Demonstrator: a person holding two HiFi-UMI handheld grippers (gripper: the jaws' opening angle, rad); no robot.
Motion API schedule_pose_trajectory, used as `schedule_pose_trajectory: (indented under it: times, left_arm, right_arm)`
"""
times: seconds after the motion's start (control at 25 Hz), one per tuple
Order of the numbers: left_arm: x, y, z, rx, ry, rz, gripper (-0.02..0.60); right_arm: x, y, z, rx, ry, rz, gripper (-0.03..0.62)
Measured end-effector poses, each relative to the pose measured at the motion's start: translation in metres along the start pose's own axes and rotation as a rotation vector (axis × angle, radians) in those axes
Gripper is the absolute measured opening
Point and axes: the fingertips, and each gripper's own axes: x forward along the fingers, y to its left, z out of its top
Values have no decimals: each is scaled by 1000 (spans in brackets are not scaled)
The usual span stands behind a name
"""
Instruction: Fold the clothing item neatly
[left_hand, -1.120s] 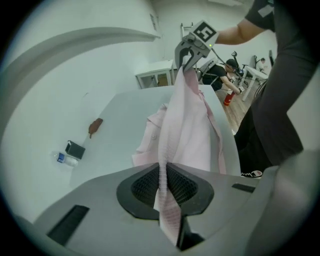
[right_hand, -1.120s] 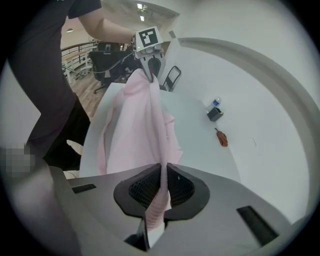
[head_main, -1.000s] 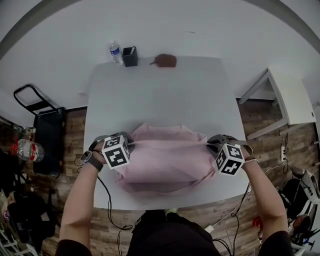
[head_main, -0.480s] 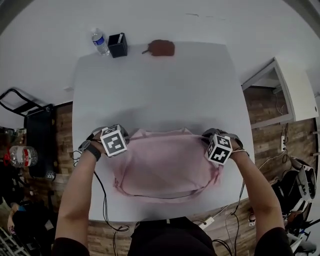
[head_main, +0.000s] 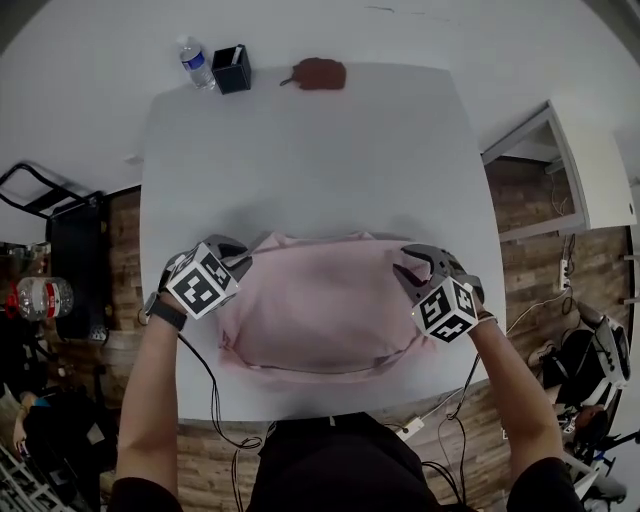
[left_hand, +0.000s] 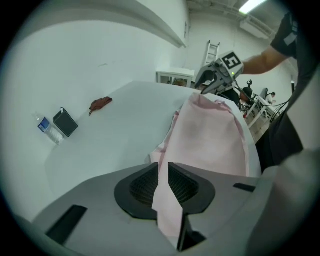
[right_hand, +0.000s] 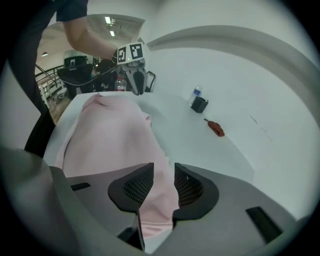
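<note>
A pink garment lies folded on the white table near its front edge. My left gripper is at the fold's far left corner. In the left gripper view its jaws have just been opening a little but still pinch a strip of the pink cloth. My right gripper is at the far right corner. Its jaws have just been opening and now stand apart, with the pink cloth lying loose between the pads. Each gripper view shows the other gripper across the garment.
At the table's far edge stand a water bottle, a black box and a small brown thing. A white side table is on the right, a black cart on the left. Cables hang off the front edge.
Both grippers have come down toward the table with the garment's far edge. The pink cloth now lies flatter and wider between them.
</note>
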Motion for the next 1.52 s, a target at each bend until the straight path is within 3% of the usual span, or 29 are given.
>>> schedule_pose_trajectory:
  times: [0.12,0.36,0.44,0.64,0.76,1.0,1.12,1.16,1.2,1.24,1.4,1.52]
  left_arm:
    - [-13,-22,13,-28,-80,28,46]
    - [-41,-78,36,-167,-279,35,34]
    - [-47,-97,40,-181,-317,50,34]
    - [-46,-167,32,-175,-338,47,34]
    - [-29,-209,14,-145,-295,16,35]
    - [7,-251,-30,-132,-169,-27,35]
    - [24,-249,-58,-128,-87,-28,35]
    - [27,-245,-69,-133,-58,-21,35]
    - [30,-238,-81,-148,-35,-11,35]
    - [31,-230,-93,-173,-16,1,35]
    - [28,-193,-132,-271,35,64,35]
    - [13,-161,-141,-343,22,134,35]
  right_arm:
    - [-18,33,17,39,-81,18,127]
    - [-53,79,42,291,-261,45,78]
    - [-59,107,40,269,-261,92,75]
    - [-64,208,1,40,-150,304,75]
    - [-62,247,-31,-151,-67,372,77]
    - [-40,263,-92,-690,118,304,140]
    - [-27,259,-97,-841,141,241,140]
    - [-26,258,-95,-847,135,226,115]
    - [-26,256,-90,-827,120,216,48]
    - [-28,253,-81,-784,97,209,34]
    - [-45,210,-28,-484,-24,173,25]
    - [-44,167,-14,-274,-47,159,25]
